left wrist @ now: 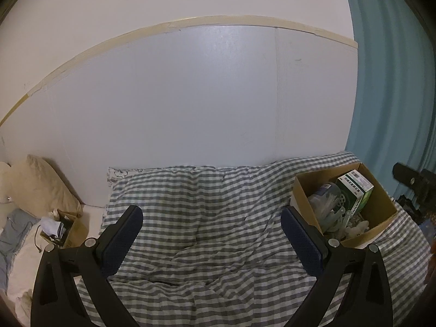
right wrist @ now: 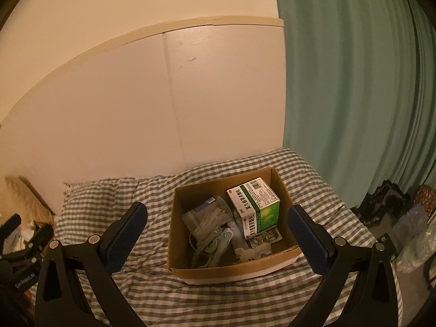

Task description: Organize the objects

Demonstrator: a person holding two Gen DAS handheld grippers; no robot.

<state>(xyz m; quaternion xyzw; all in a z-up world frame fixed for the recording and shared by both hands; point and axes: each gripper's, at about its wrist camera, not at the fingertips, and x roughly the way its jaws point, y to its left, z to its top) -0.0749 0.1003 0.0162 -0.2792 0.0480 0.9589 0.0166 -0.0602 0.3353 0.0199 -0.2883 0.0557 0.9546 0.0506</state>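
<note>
**Cardboard box filled, both grippers empty over the bed**

Cardboard formed the open box (right wrist: 231,268) that sat on the grey-and-white checked duvet (right wrist: 152,283) of the bed, near the green curtain (right wrist: 354,95). Inside it a green-and-white medicine carton (right wrist: 254,207) leaned against the far right corner, beside a clear tub of cotton swabs (right wrist: 208,216) — lower down lay pale green plastic pieces (right wrist: 211,248) and a small white item (right wrist: 252,253) that could not be made out.

The right gripper (right wrist: 218,226) hung above the box with its jaws wide apart, holding nothing. The left gripper (left wrist: 212,226) hovered over bare duvet, jaws likewise spread and empty — the box (left wrist: 381,209) lay to its right, just behind the right finger.

At the far left of the bed stood a smaller cardboard box (left wrist: 72,227) with cloth and dark items in it, beside a cream pillow (left wrist: 43,182) propped against the white wall panel (left wrist: 190,95).
</note>
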